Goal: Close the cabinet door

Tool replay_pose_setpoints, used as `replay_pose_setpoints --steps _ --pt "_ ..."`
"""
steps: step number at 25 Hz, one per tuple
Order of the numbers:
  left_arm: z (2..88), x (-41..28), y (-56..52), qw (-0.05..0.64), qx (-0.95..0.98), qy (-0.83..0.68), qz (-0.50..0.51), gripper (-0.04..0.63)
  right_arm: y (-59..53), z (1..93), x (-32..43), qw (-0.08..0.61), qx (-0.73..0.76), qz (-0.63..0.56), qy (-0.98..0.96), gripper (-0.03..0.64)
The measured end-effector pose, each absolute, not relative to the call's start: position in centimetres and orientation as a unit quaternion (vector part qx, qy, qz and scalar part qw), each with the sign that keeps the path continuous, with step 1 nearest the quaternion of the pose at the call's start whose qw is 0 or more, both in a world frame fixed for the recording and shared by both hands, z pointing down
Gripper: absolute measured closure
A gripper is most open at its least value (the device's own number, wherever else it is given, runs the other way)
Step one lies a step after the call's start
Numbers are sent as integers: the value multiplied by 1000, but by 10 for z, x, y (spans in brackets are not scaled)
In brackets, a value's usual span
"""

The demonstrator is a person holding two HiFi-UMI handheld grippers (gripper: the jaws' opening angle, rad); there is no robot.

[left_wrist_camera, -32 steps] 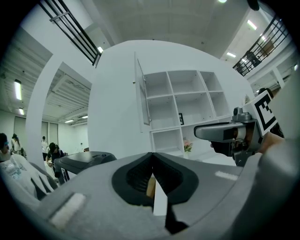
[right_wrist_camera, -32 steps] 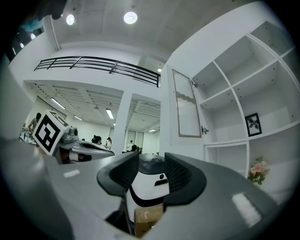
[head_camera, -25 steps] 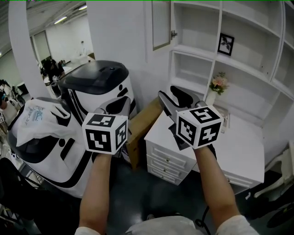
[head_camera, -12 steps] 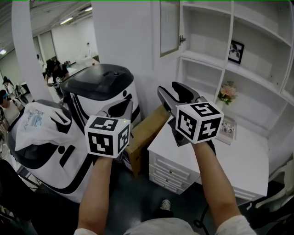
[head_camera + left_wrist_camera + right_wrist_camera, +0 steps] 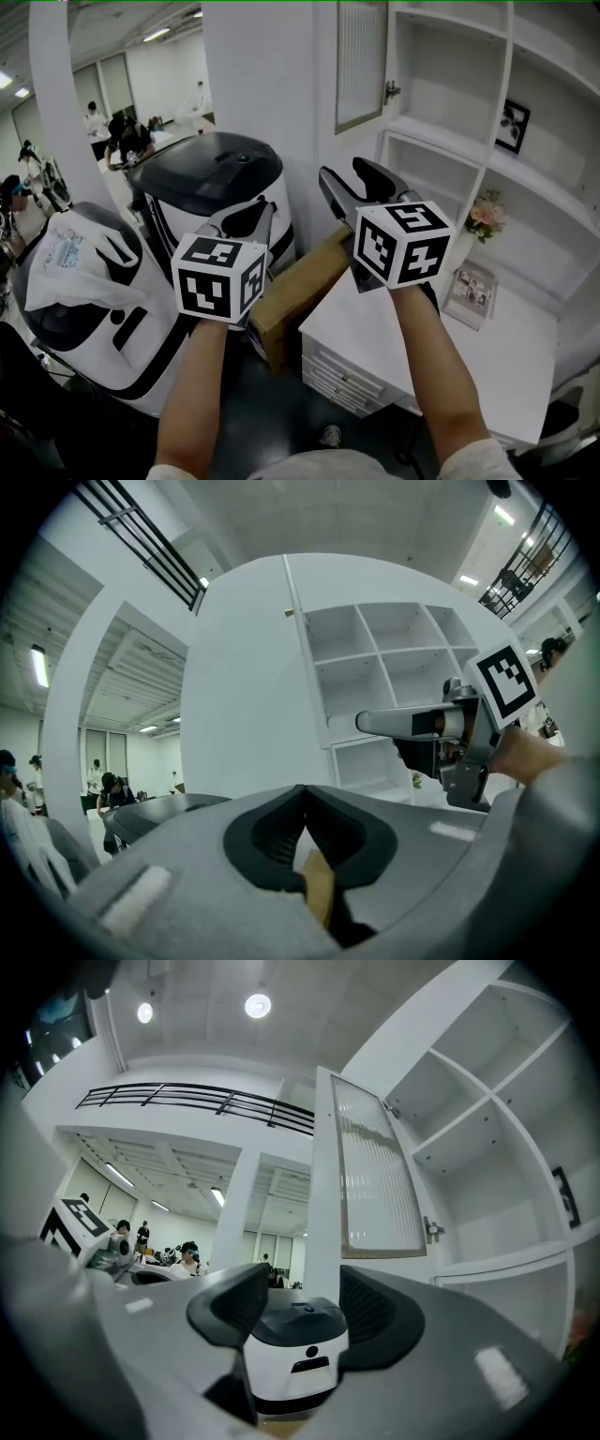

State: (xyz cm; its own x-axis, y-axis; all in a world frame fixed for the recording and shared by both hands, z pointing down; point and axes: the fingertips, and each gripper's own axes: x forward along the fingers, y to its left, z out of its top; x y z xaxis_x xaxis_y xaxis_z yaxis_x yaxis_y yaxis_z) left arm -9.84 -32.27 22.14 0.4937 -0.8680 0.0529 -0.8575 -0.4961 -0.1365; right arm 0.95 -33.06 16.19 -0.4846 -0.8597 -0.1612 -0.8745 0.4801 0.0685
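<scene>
The cabinet door (image 5: 361,61), a white frame around ribbed glass, stands open at the top left of the white shelf unit (image 5: 450,141); its small knob (image 5: 392,90) points toward the shelves. In the right gripper view the door (image 5: 375,1180) and knob (image 5: 431,1230) rise just ahead and to the right. My right gripper (image 5: 345,178) (image 5: 292,1307) is below the door, its jaws opening with nothing between them. My left gripper (image 5: 251,214) (image 5: 304,797) is further left and lower; its tips meet and hold nothing.
A white desk with drawers (image 5: 412,347) stands under the shelves, carrying a photo frame (image 5: 472,291) and flowers (image 5: 487,216). A cardboard box (image 5: 291,291) leans at its left edge. A black-and-white machine (image 5: 206,187) fills the left side. People stand in the far background.
Both grippers have moved forward toward the shelf unit, so the door looks larger and nearer. The right gripper's jaws stand wider apart than before.
</scene>
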Motion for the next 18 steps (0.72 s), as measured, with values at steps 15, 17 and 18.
replay_pose_setpoints --steps 15,17,18 --pt "209 -95 -373 58 -852 516 -59 595 -391 146 -1 50 -504 85 858 359" --pt "208 -98 -376 61 -855 512 -60 595 -394 146 -4 48 -514 90 852 357" --pt "208 -99 -378 62 -856 510 -61 595 -396 146 -5 46 -520 92 848 357"
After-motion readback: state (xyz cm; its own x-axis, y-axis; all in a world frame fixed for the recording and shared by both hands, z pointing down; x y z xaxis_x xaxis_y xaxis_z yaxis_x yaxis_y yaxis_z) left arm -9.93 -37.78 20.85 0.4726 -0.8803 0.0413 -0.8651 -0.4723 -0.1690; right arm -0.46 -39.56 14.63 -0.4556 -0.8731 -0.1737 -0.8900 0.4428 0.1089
